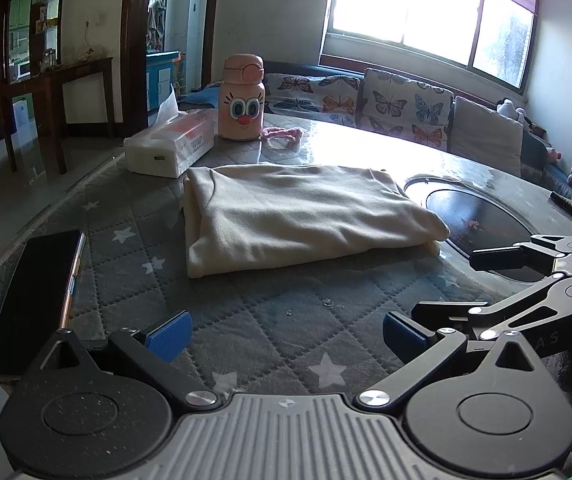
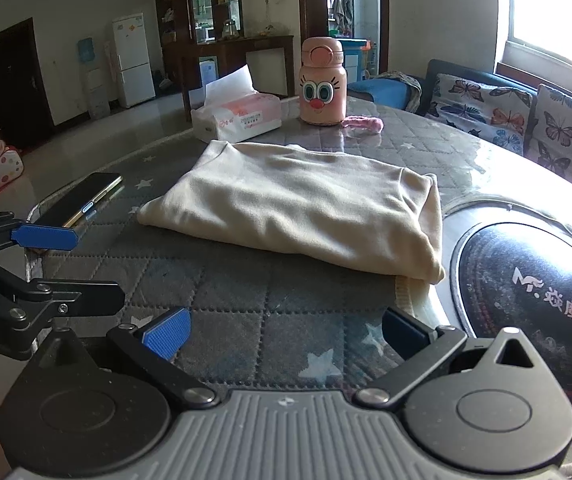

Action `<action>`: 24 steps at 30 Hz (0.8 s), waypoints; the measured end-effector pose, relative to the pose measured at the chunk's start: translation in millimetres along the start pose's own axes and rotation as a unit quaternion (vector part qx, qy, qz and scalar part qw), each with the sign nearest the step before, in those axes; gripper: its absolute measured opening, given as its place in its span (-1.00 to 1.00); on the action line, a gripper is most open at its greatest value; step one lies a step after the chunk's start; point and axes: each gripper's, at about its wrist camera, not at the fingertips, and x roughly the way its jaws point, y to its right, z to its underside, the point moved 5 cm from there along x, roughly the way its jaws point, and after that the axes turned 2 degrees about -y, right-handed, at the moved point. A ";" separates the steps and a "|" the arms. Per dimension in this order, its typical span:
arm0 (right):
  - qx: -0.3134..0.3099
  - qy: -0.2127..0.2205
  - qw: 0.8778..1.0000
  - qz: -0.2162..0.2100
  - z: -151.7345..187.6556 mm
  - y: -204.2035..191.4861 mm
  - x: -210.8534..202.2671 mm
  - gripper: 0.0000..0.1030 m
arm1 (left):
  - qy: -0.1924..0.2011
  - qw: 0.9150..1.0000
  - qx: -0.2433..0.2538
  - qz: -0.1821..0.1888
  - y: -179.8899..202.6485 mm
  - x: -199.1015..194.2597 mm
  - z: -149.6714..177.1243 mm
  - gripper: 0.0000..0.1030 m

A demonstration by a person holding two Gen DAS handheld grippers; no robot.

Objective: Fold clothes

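Note:
A cream garment [image 1: 297, 216] lies folded into a thick rectangle on the grey quilted star-patterned table cover [image 1: 270, 320]; in the right wrist view the same garment [image 2: 301, 212] has a lower layer peeking out at its near right corner. My left gripper [image 1: 286, 336] hovers short of the garment's near edge, jaws wide open, nothing between the blue pads. My right gripper [image 2: 286, 334] is also wide open and empty, just before the garment's near right corner. Each gripper shows at the edge of the other's view.
A black phone [image 1: 34, 304] lies at the table's left edge. A tissue box [image 1: 170, 144], a pink cartoon bottle [image 1: 242, 98] and a pink band [image 1: 282, 134] stand beyond the garment. A dark round hob [image 2: 533, 304] sits to the right. A butterfly-cushioned sofa [image 1: 401, 108] lines the window wall.

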 end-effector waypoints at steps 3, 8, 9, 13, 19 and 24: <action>0.001 0.002 1.000 0.005 0.3 1.9 -2.9 1.00 | 0.001 1.000 -0.001 0.000 1.7 -0.8 0.7 1.00; 0.010 0.005 1.000 0.008 2.8 6.4 -6.4 1.00 | -0.002 1.000 0.002 -0.006 5.9 -0.3 3.1 1.00; 0.012 0.005 1.000 0.008 3.4 7.2 -6.9 1.00 | -0.002 1.000 0.003 -0.006 6.6 -0.2 3.4 1.00; 0.020 0.005 1.000 0.010 6.2 8.3 -8.6 1.00 | -0.002 1.000 0.003 -0.007 9.2 0.3 4.5 1.00; 0.024 0.003 1.000 0.008 9.8 7.3 -9.1 1.00 | -0.002 1.000 0.002 -0.008 11.1 0.0 6.1 1.00; 0.022 0.001 1.000 0.008 11.8 5.0 -8.8 1.00 | -0.003 1.000 0.001 -0.010 11.7 0.0 7.5 1.00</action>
